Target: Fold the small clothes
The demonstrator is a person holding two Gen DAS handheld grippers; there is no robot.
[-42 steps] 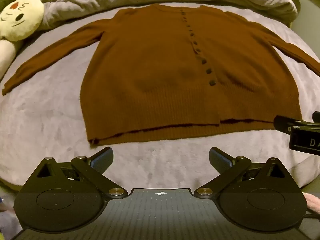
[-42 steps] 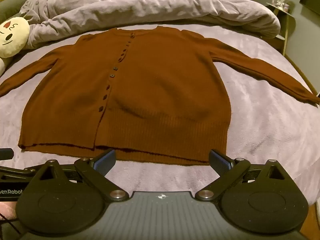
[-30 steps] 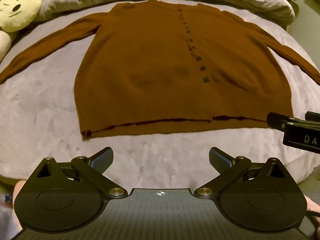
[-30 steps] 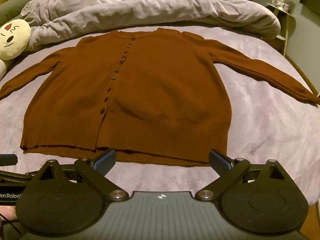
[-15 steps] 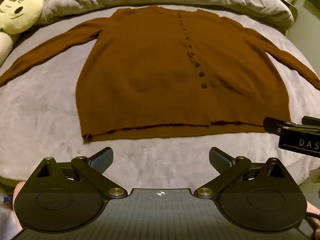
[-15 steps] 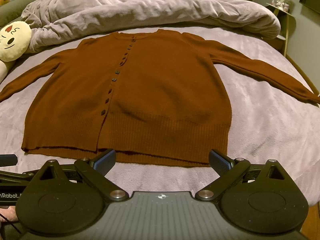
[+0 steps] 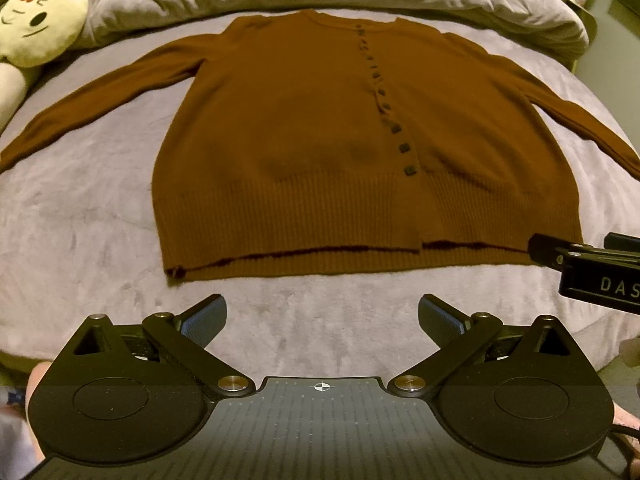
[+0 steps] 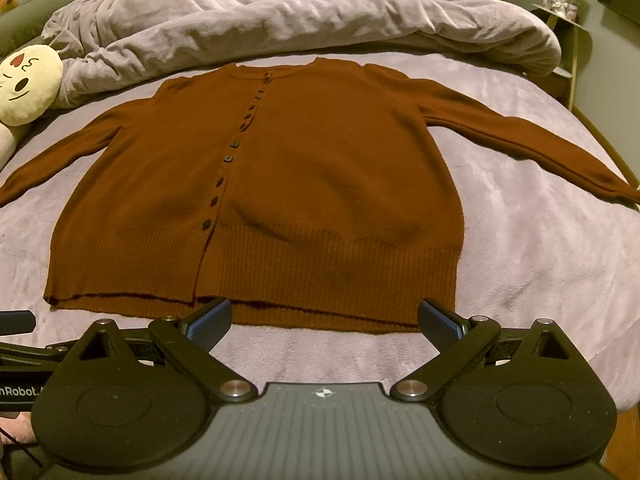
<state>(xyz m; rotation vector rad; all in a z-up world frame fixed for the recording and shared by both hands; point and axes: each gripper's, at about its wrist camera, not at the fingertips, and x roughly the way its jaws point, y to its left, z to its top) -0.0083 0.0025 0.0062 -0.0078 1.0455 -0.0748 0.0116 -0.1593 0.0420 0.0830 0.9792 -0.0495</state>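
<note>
A brown buttoned cardigan lies flat on the bed, front up, both sleeves spread out to the sides, hem nearest me. It also shows in the right wrist view. My left gripper is open and empty, a little short of the hem. My right gripper is open and empty, its fingertips just at the hem's near edge. The right gripper's side shows at the right edge of the left wrist view.
The grey-lilac bed cover lies under the cardigan. A bunched duvet lies along the far side. A cream plush toy sits at the far left. A small side table stands at the far right.
Both grippers have moved a little closer to the cardigan's hem. The cardigan has not moved. Both stay open.
</note>
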